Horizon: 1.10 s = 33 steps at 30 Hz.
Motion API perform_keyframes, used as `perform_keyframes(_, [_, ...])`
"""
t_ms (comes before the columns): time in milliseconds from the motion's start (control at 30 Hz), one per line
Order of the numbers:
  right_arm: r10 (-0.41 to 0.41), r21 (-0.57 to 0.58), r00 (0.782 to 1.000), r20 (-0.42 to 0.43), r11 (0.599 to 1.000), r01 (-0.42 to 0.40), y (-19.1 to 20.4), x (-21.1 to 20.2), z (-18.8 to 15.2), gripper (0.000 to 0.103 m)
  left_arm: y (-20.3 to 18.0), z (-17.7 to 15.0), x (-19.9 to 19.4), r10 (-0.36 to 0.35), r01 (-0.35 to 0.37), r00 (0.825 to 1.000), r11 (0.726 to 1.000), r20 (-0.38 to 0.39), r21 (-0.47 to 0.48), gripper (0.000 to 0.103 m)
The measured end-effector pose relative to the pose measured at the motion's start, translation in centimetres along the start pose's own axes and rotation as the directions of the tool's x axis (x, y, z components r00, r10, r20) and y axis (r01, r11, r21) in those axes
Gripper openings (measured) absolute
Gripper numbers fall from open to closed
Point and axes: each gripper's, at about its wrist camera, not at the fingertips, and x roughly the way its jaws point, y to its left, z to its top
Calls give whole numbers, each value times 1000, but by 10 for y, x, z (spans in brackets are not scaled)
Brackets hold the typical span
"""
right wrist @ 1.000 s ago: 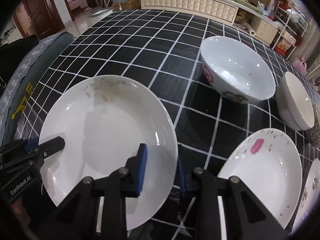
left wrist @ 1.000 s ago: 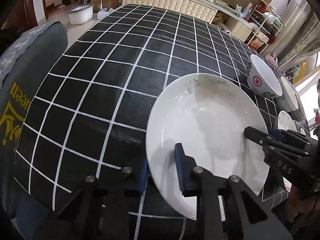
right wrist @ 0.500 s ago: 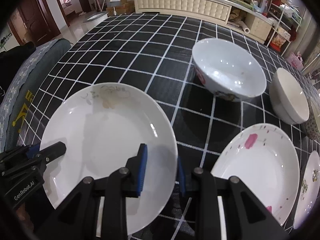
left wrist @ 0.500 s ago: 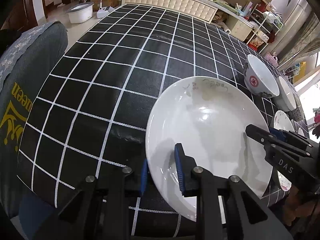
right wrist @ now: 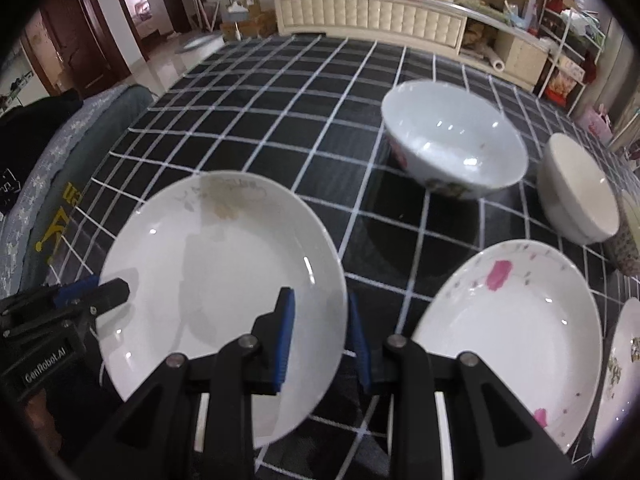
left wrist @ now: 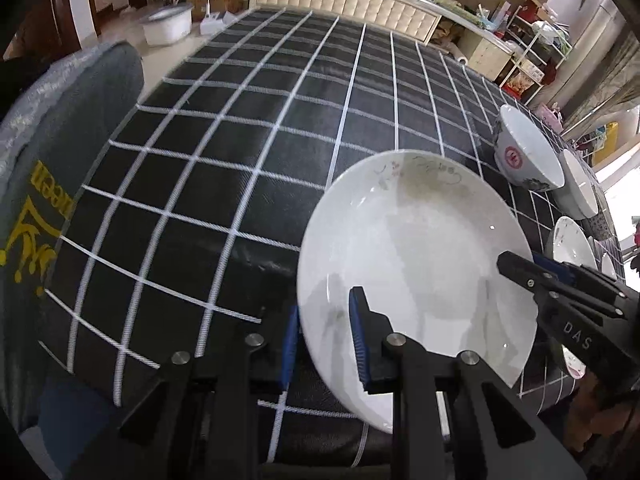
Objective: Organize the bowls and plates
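Black cloth with a white grid covers the table (left wrist: 248,184), which runs from the near edge toward a cream cabinet (right wrist: 372,16) at the far wall. Nearest, a white plate (left wrist: 416,256) with a faint pattern on its far rim is gripped from both sides. The left gripper (left wrist: 322,344) is clamped on its near-left rim, one blue pad above the rim and one below. The right gripper (right wrist: 320,338) is clamped on the plate's right rim in the same way, one pad over the white surface and one outside it. The plate looks tilted, with its near edge reaching past the table edge. Just right of it a second plate (right wrist: 516,332) with pink marks lies flat on the cloth. Farther back stands a large white bowl (right wrist: 452,144), and to its right a smaller cream bowl (right wrist: 576,192), close beside it. At far left a grey cushion (left wrist: 44,168) with yellow lettering adjoins the table.
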Motion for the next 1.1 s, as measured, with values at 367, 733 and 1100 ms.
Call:
perform_keyframes(367, [-12,83,999,50,996,8,-47,-38,-28,32,-45,-4,-43,16,-25,995,995,96,99,22])
perform_keyframes(733, [-75,182,995,65,981,62,-116,-65,-67,32,-139,-33,-35,-98,83,994,961,45,265,22])
perform_keyframes(1100, [-107,303,993,57,949,85,-170,-76,-84,32,-193,-28,-6,-169,175,984,936,-48,305,22])
